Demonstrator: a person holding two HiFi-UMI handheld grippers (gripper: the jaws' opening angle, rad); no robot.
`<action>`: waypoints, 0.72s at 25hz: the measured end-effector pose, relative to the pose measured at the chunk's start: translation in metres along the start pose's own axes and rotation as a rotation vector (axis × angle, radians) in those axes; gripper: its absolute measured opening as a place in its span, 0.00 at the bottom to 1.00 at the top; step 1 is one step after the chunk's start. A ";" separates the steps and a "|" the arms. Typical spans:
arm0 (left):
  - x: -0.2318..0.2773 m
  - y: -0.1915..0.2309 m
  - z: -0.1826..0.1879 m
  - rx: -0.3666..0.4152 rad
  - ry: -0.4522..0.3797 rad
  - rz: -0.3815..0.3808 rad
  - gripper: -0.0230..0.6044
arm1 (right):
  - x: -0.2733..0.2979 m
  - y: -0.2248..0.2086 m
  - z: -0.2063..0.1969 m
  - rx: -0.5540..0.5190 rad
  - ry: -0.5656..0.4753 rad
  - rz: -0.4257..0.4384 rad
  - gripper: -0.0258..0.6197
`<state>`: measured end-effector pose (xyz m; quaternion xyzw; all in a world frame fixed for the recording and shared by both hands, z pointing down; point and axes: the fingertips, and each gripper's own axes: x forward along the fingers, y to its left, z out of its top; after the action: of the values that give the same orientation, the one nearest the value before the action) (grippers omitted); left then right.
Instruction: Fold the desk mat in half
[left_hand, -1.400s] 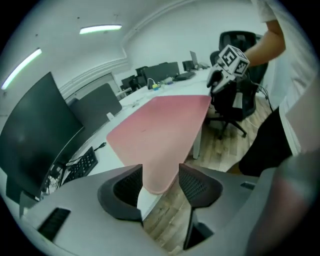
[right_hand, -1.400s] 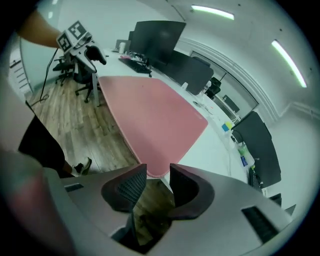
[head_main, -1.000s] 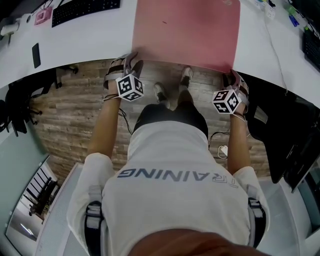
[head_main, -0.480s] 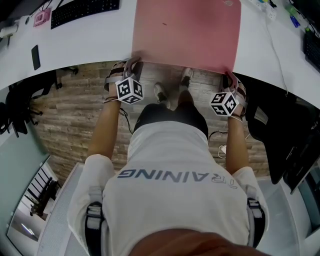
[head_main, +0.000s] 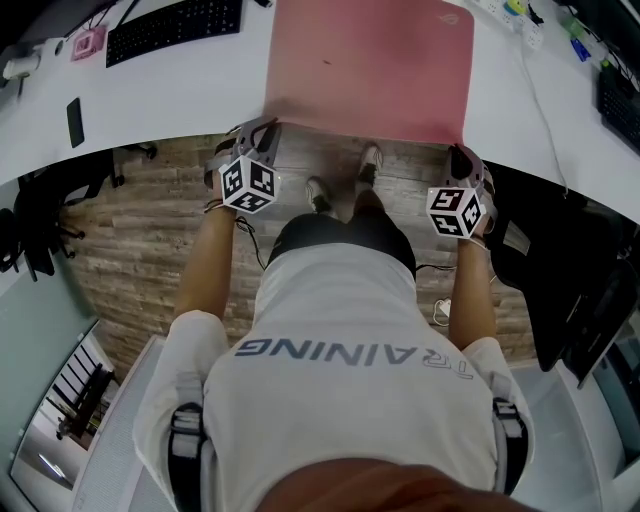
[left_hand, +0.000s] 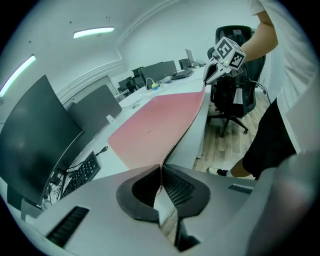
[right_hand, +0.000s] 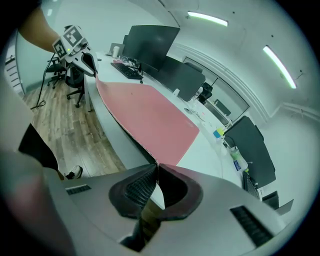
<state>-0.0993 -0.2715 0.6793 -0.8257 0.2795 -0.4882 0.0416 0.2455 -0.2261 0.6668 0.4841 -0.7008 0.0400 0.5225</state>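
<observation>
Pinching near edge of flat pink rectangular desk mat (head_main: 370, 70) on white desk (head_main: 170, 95): left claw (left_hand: 161, 170) & right claw (right_hand: 157, 167) just closed, each clamped on corner. Raise both evenly w/ edge taut, carry to far edge, match corners.

Both arms reach forward and down, left gripper (head_main: 265, 128) at the desk mat (head_main: 370, 70) near-left corner, right gripper (head_main: 462, 152) at its near-right corner; both jaws, just closing, pinch its edge
</observation>
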 end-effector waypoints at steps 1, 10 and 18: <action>-0.001 0.004 0.003 -0.015 -0.002 0.004 0.11 | 0.000 -0.005 0.004 0.003 -0.008 -0.004 0.10; -0.004 0.050 0.044 -0.077 -0.005 0.108 0.10 | 0.015 -0.059 0.038 0.017 -0.102 0.002 0.09; 0.004 0.096 0.076 -0.172 0.022 0.215 0.10 | 0.039 -0.095 0.061 0.016 -0.164 0.067 0.09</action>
<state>-0.0753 -0.3699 0.6104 -0.7861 0.4075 -0.4642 0.0198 0.2718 -0.3353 0.6263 0.4663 -0.7565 0.0232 0.4580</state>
